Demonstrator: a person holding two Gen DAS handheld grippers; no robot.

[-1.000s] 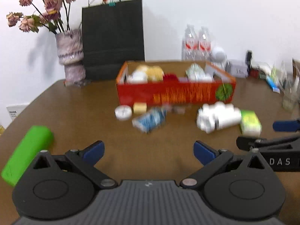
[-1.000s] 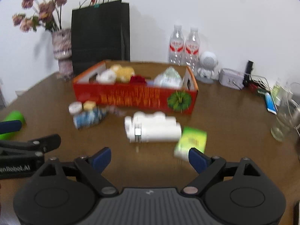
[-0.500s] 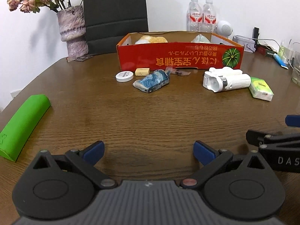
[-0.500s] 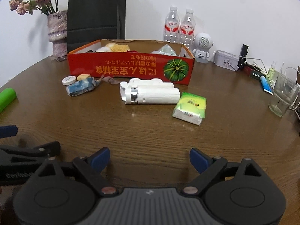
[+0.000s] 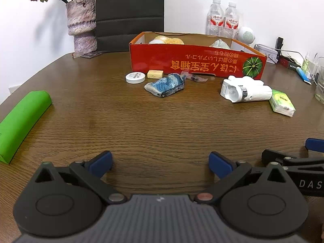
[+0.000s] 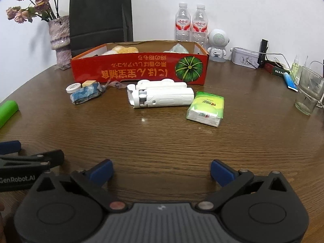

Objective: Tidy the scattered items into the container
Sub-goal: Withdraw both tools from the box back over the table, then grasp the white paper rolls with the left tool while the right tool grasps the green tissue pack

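Note:
A red cardboard box stands at the table's far middle with soft items inside. In front of it lie a white round tin, a small yellow block, a blue wrapped packet, a crumpled wrapper, a white plastic device and a green tissue pack. My left gripper is open and empty, low over the near table. My right gripper is open and empty, to the right of the left one.
A green foam roll lies at the left edge. A vase with flowers, a black paper bag, two water bottles, a white robot speaker, a tin, cables and a glass line the back and right.
Both views have tilted down and steadied; the blur is gone. The box and loose items sit where they were. Both grippers stay open.

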